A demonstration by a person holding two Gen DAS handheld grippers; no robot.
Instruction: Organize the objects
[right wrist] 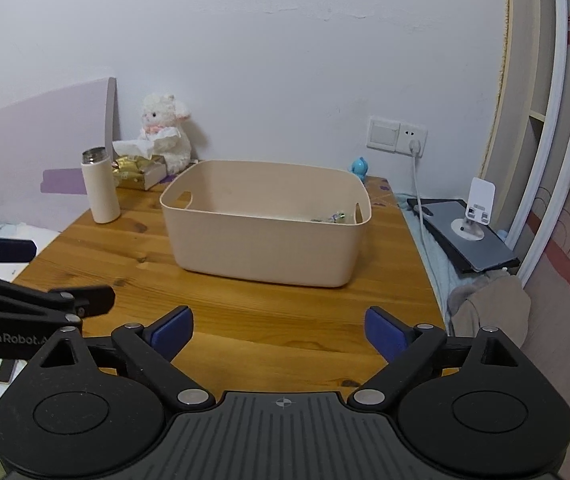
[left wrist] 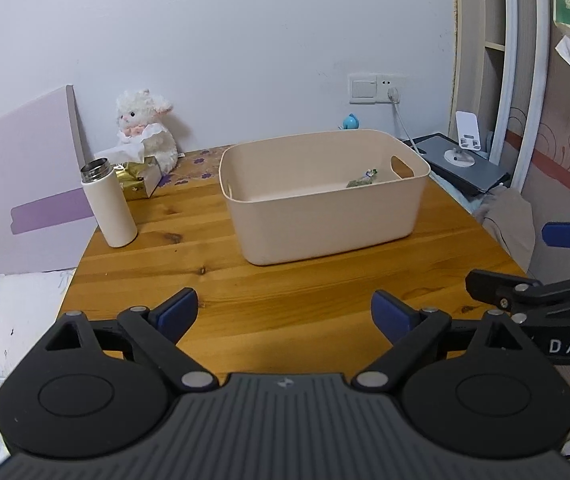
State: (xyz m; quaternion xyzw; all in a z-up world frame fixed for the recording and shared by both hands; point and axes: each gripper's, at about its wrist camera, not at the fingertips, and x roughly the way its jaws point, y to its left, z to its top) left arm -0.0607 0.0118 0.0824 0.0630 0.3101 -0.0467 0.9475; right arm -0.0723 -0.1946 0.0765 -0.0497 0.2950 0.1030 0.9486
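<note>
Left wrist | bin (left wrist: 325,216) long axis crosswise, handles sideways | left tongs (left wrist: 285,316) spread | right tongs (right wrist: 279,332) spread, empty

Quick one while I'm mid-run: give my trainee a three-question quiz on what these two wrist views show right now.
1. True or false: the beige bin on the wooden table is completely empty.
2. Multiple choice: the white bottle stands A) inside the bin, B) on the table to the bin's left, C) lying on its side.
3. Fill in: the left gripper and right gripper both have their jaws ____.

Key:
1. False; a small wrapped item lies at the bottom near the right handle cutout.
2. B
3. open, holding nothing
</note>
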